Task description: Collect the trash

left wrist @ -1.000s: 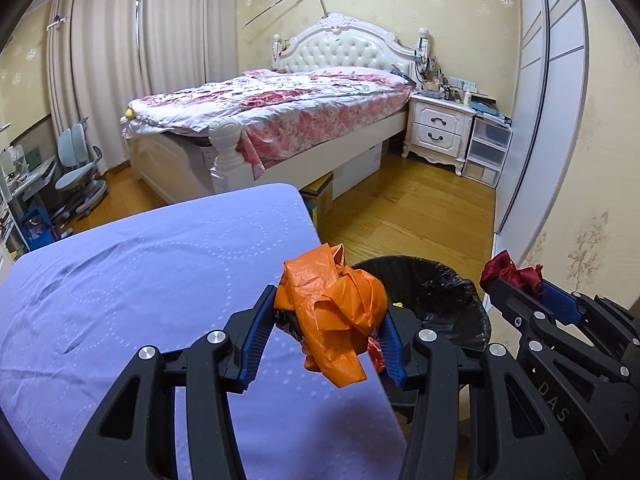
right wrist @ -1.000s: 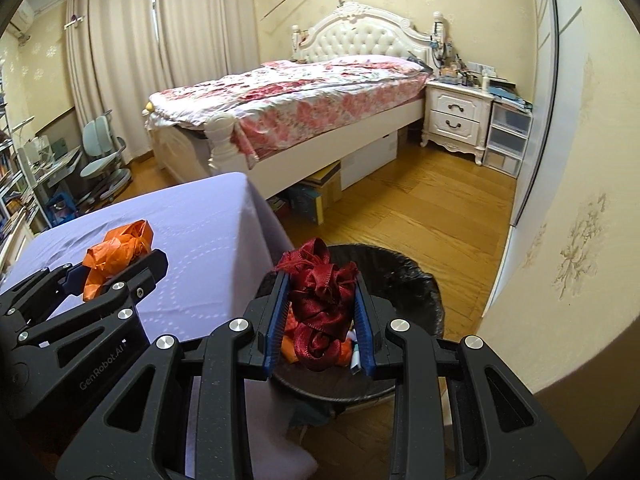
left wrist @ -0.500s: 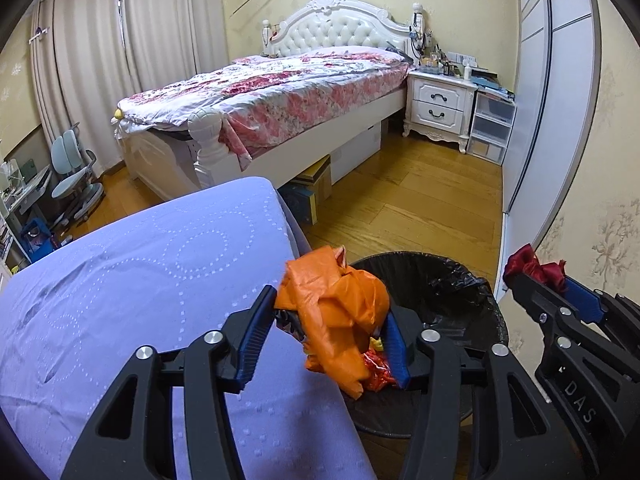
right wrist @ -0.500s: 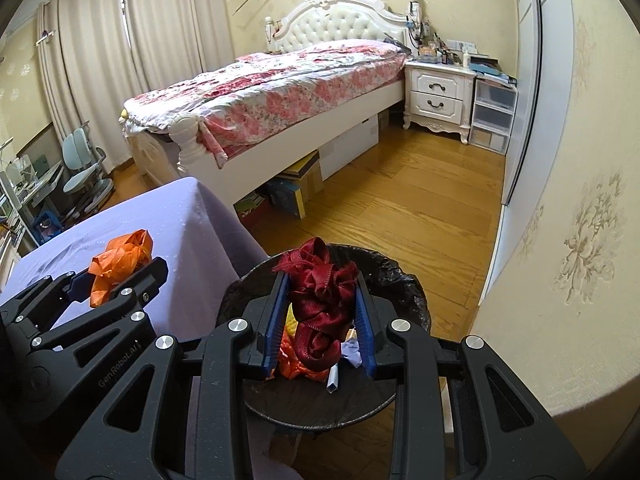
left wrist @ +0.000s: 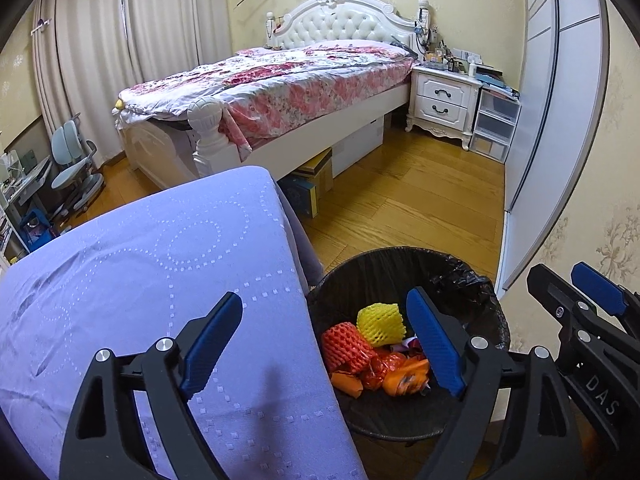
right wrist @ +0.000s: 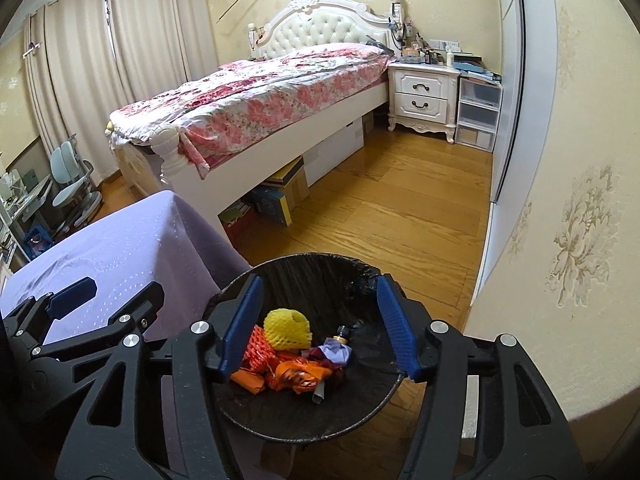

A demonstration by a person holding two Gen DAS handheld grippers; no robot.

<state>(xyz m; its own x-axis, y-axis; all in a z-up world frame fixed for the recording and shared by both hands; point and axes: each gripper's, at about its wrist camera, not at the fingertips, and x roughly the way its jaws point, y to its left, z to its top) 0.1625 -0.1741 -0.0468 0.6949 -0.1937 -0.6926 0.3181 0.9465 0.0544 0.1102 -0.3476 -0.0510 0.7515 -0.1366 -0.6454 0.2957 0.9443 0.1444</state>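
A black-lined trash bin (left wrist: 472,280) (right wrist: 360,272) stands on the floor beside the purple-covered table. In it lie a yellow foam net (left wrist: 378,324) (right wrist: 288,329), an orange foam net (left wrist: 346,346) (right wrist: 256,350), crumpled orange wrapper (left wrist: 400,376) (right wrist: 292,378) and a purple scrap (right wrist: 338,352). My left gripper (left wrist: 326,346) is open and empty, straddling the table edge and the bin's left rim. My right gripper (right wrist: 320,332) is open and empty above the bin; it also shows in the left wrist view (left wrist: 576,304).
The purple tablecloth (left wrist: 140,280) (right wrist: 120,248) covers the table left of the bin. A bed (left wrist: 280,80) with boxes under it stands beyond on the wood floor (left wrist: 400,200). A white nightstand (left wrist: 444,100) and a wall (right wrist: 560,200) lie right.
Both grippers opened. The orange wrapper left my left gripper and the red ribbon left my right one; the wrapper now lies in the bin. Both grippers moved further over the bin.
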